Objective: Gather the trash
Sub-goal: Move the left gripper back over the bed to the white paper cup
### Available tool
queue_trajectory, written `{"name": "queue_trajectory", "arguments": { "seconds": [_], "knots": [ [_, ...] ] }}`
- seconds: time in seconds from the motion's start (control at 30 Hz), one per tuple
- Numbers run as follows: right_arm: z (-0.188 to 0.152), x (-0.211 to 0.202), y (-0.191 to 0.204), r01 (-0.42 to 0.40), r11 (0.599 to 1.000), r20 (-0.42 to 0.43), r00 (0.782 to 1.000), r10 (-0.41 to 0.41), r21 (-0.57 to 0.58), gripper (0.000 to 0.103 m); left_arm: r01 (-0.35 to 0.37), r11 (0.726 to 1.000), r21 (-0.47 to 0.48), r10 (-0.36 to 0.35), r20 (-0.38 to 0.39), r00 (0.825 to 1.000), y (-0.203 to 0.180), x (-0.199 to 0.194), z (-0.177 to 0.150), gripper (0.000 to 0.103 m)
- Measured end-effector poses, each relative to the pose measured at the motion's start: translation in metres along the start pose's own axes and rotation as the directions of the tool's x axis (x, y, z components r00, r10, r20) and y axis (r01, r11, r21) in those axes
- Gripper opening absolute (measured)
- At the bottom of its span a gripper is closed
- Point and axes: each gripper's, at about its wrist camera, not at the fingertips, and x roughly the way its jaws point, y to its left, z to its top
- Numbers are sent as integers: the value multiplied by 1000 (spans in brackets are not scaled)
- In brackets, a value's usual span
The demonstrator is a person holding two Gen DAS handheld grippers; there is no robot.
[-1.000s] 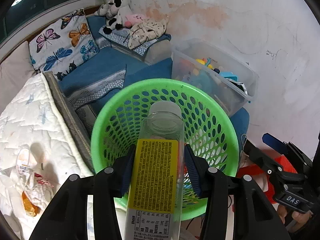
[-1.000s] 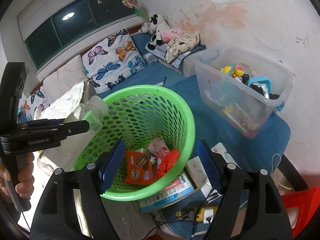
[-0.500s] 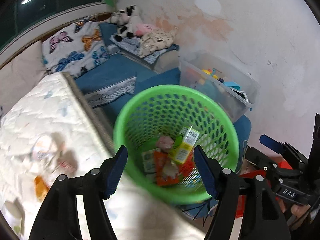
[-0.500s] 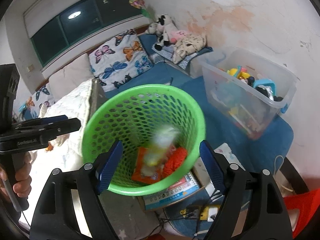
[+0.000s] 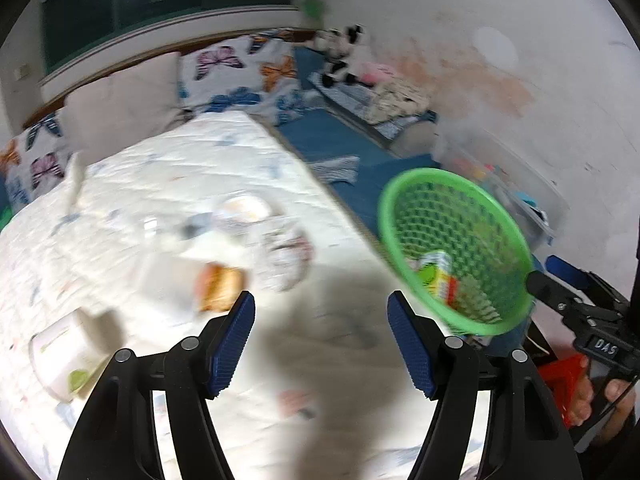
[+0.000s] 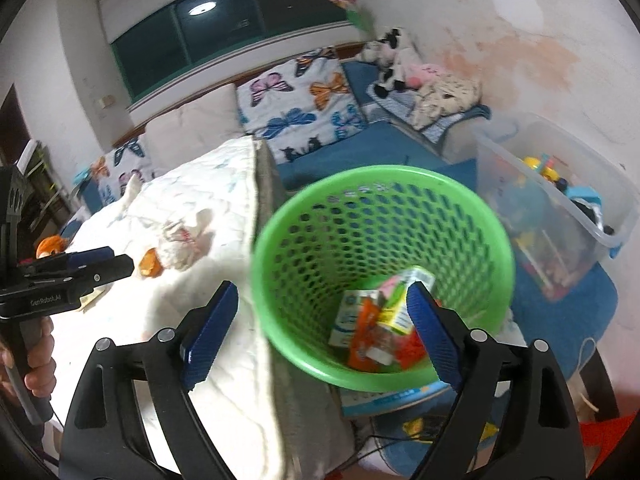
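The left gripper [image 5: 320,320] hangs over the white mattress [image 5: 160,168], jaws well apart with nothing between them. The step in hand looks like fetching the next piece of trash. The green basket [image 6: 384,184] stands just beside the mattress edge, already holding several cartons and wrappers [image 6: 380,320]. More trash lies on the mattress on the far side from the basket: an orange packet [image 5: 220,286] just beyond the left fingertips, a crumpled white wrapper [image 5: 280,256] touching or nearly touching it, and a white tub [image 5: 64,354] farther from the basket. The left view is blurred, so what exactly each piece is stays uncertain.

To do this well, choose one piece, probably the orange packet as the nearest, and set the pads on either side of it before closing, pressing lightly into the soft quilt so thin film is caught.

The right gripper [image 6: 320,320] sits over the basket's near rim, jaws opening and empty; keep it clear of the rim.
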Motion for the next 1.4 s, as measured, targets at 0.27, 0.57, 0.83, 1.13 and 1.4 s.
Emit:
{"name": "queue_trajectory", "arguments": {
  "seconds": [0.27, 0.57, 0.83, 1.13, 1.4],
  "knots": [
    [9, 14, 46, -72, 995, -27, 997, 70, -65, 87, -119, 987, -109, 124, 35, 992, 68, -29, -22, 73],
    [15, 32, 94, -142, 977, -59, 989, 134, -160, 87, -261, 930, -259, 280, 42, 959, 147, -59, -49, 76],
    [22, 65, 122, -208, 961, -120, 975, 188, -180, 87, -275, 888, -369, 294, -6, 956, 198, -56, -75, 76],
    [28, 113, 140, -218, 953, -161, 969, 186, -212, 87, -207, 883, -422, 219, -20, 976, 219, -39, -84, 73],
    [31, 150, 149, -214, 954, -194, 966, 173, -210, 84, -146, 895, -422, 152, -20, 988, 225, -22, -82, 66]
  ]
}}
